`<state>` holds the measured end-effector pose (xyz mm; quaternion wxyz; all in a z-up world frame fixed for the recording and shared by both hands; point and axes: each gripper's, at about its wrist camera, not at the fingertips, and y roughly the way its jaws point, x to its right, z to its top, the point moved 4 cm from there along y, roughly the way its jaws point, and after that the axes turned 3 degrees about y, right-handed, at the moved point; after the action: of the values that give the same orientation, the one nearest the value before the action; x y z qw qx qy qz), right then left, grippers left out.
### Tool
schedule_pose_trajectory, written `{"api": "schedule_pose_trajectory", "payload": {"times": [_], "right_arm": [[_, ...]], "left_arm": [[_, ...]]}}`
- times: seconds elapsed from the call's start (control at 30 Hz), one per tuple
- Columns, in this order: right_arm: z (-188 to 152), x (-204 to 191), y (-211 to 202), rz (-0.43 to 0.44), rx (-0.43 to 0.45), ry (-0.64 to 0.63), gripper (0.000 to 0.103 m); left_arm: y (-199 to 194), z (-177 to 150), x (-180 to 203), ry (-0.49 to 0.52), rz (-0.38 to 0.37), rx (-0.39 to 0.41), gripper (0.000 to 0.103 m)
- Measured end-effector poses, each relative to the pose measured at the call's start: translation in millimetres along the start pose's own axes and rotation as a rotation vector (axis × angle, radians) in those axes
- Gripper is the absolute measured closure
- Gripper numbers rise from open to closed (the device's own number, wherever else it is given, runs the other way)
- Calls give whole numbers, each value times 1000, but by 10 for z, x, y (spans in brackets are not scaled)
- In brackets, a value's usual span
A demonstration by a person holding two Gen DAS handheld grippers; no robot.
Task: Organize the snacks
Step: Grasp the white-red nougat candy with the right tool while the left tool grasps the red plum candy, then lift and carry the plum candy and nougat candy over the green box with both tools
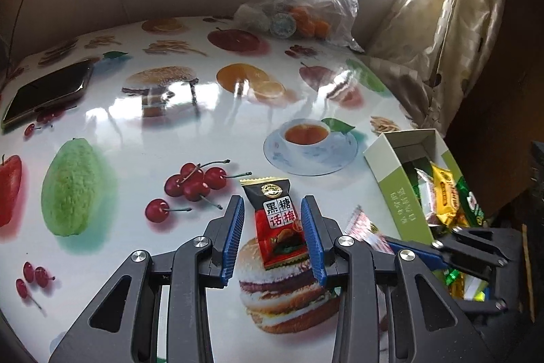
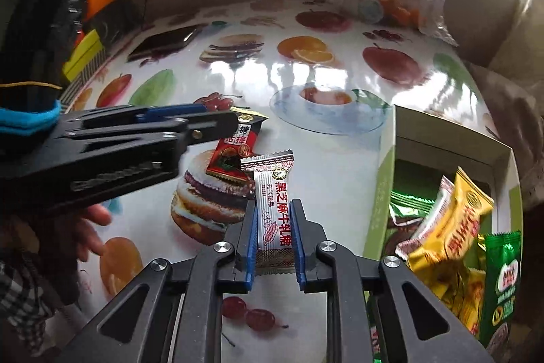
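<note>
Desk (image 1: 190, 138), glossy fruit print: your sorting surface, mostly bare, so each loose wrapper is easy to single out.

Box (image 2: 386, 179) at the right edge, open top, already holding several snacks; likely parked there so your right hand has a short carry.

Your left tool (image 1: 272, 213) straddles the red candy (image 1: 278, 223) lying flat on the desk. Its jaws stand apart beside the candy and are not yet pinching it.

Your right tool (image 2: 273, 223) is clenched on the white candy (image 2: 273, 210), gripped lengthwise at its lower half, just left of the box.
</note>
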<state>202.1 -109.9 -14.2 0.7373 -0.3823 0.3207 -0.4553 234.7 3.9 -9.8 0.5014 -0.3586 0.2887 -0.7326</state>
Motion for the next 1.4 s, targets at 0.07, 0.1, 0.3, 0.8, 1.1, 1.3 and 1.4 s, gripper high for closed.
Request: {"api": "schedule_pose_trajectory", "payload": {"times": [0.07, 0.1, 0.3, 0.8, 1.1, 1.3, 1.4], "right_arm": [[-23, 3, -35, -2, 5, 14, 86], [-34, 5, -39, -13, 1, 18, 86], [-68, 42, -88, -12, 11, 50, 86], [-89, 72, -109, -15, 13, 68, 86], [-83, 86, -105, -13, 17, 78, 86], [-87, 95, -98, -12, 18, 83, 86], [-85, 94, -98, -13, 24, 87, 86]], "left_arm": [[60, 10, 18, 0, 2, -13, 67], [81, 15, 37, 7, 5, -16, 67], [201, -1, 75, 20, 18, -46, 67], [226, -36, 107, 44, 70, -51, 67], [210, -45, 102, 50, 76, -46, 77], [171, -61, 88, 38, 65, -40, 78], [113, -67, 81, 37, 63, -29, 78]]}}
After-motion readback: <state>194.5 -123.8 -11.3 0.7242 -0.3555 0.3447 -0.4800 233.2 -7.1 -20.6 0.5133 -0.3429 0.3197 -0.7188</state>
